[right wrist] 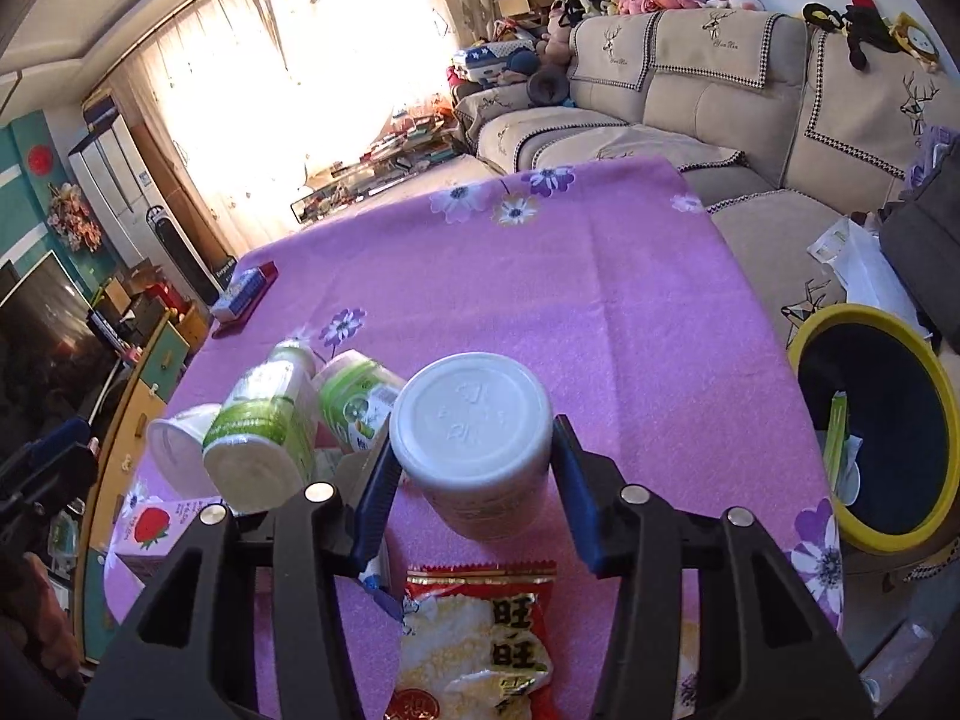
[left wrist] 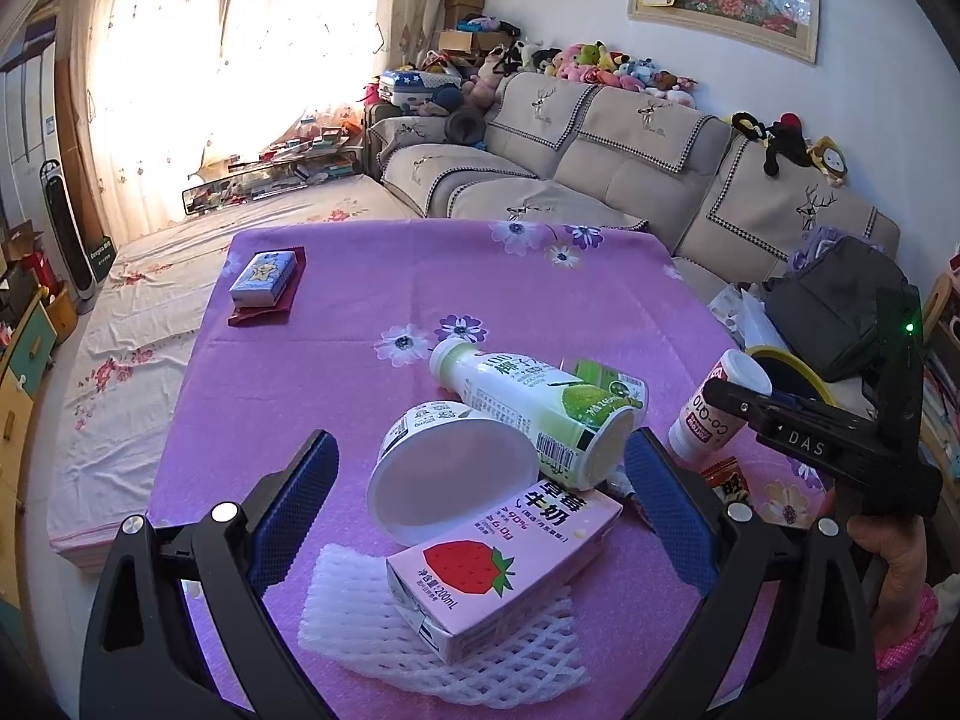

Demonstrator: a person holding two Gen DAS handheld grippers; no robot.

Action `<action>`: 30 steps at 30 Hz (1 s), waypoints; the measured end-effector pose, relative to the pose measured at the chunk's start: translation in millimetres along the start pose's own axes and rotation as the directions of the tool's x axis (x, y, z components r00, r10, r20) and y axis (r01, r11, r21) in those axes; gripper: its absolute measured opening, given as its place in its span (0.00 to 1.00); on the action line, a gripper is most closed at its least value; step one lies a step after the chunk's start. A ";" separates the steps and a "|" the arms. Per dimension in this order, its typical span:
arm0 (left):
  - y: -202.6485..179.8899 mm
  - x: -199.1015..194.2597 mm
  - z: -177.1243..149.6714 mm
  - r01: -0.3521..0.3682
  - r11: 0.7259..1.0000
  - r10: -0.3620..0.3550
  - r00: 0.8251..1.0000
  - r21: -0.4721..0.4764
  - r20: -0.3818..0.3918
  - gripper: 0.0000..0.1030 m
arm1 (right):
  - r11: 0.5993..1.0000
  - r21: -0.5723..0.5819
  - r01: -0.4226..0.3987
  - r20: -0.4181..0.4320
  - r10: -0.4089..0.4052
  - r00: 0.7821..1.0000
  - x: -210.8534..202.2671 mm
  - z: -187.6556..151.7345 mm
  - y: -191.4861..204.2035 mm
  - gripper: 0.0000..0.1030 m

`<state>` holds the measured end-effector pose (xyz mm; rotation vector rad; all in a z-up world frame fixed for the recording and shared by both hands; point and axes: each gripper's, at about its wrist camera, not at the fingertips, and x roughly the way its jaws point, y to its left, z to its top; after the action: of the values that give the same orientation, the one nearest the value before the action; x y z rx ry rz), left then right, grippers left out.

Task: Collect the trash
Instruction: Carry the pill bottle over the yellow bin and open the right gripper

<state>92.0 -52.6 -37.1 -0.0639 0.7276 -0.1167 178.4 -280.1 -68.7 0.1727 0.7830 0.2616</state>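
A beige sofa (left wrist: 600, 168) topped with plush toys (left wrist: 600, 66) backs the table.

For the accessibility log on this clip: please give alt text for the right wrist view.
The right gripper clamps a small white bottle seen base-first, above a purple flowered tablecloth. A red snack packet lies just below; a yellow-rimmed bin stands to the right. At left lie a green-labelled bottle and a strawberry milk carton.
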 end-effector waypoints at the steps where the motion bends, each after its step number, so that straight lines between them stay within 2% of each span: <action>1: -0.6 0.9 0.1 -0.001 1.000 0.001 1.000 0.001 -0.001 0.92 | 1.000 0.001 0.004 0.005 -0.004 1.000 -0.2 2.1 -0.8 0.45; 7: -5.0 1.6 0.3 0.002 1.000 -0.002 1.000 0.011 -0.006 0.92 | 0.998 0.053 0.039 0.074 -0.043 0.996 -16.1 21.2 -27.8 0.45; 9: -7.3 0.9 0.7 0.007 1.000 -0.007 1.000 0.018 -0.005 0.92 | 0.992 0.095 0.086 0.107 -0.096 0.990 -28.9 26.7 -51.7 0.45; 12: -8.5 0.8 1.2 0.013 1.000 -0.013 1.000 0.022 -0.007 0.92 | 0.959 0.177 0.221 0.121 -0.244 0.962 -46.9 27.8 -105.3 0.46; 14: -10.5 1.4 0.5 0.024 0.999 -0.024 1.000 0.023 -0.010 0.92 | 0.926 0.218 0.308 0.082 -0.332 0.940 -46.8 24.9 -142.5 0.46; 16: -15.3 1.4 0.1 0.035 0.999 -0.034 0.999 0.032 -0.012 0.92 | 0.893 0.260 0.367 0.015 -0.384 0.923 -38.1 19.5 -183.6 0.46; 18: -22.6 3.1 -0.4 0.042 0.998 -0.041 0.999 0.048 -0.018 0.92 | 0.863 0.287 0.415 -0.051 -0.419 0.907 -25.7 13.3 -218.0 0.46; 20: -30.0 4.9 -0.1 0.049 0.997 -0.048 0.999 0.062 -0.025 0.92 | 0.847 0.306 0.435 -0.091 -0.428 0.899 -14.6 5.1 -240.4 0.46; 25: -50.7 9.5 0.7 0.061 0.992 -0.056 0.998 0.108 -0.042 0.92 | 0.818 0.329 0.471 -0.156 -0.445 0.882 9.1 -6.3 -275.7 0.49; 26: -53.1 10.8 1.6 0.061 0.992 -0.056 0.997 0.113 -0.045 0.92 | 0.814 0.341 0.471 -0.154 -0.445 0.882 9.5 -8.4 -279.2 0.56; 27: -56.0 11.4 2.3 0.062 0.991 -0.057 0.997 0.117 -0.048 0.92 | 0.811 0.348 0.470 -0.148 -0.447 0.882 7.2 -11.2 -280.6 0.58; 30: -60.7 14.1 4.0 0.058 0.991 -0.051 0.997 0.123 -0.055 0.92 | 0.812 0.351 0.467 -0.126 -0.453 0.882 3.1 -16.3 -276.8 0.58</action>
<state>100.0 -114.5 -37.4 0.0384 0.7687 -0.2164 215.4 -542.2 -151.2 0.3297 0.8814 -0.3550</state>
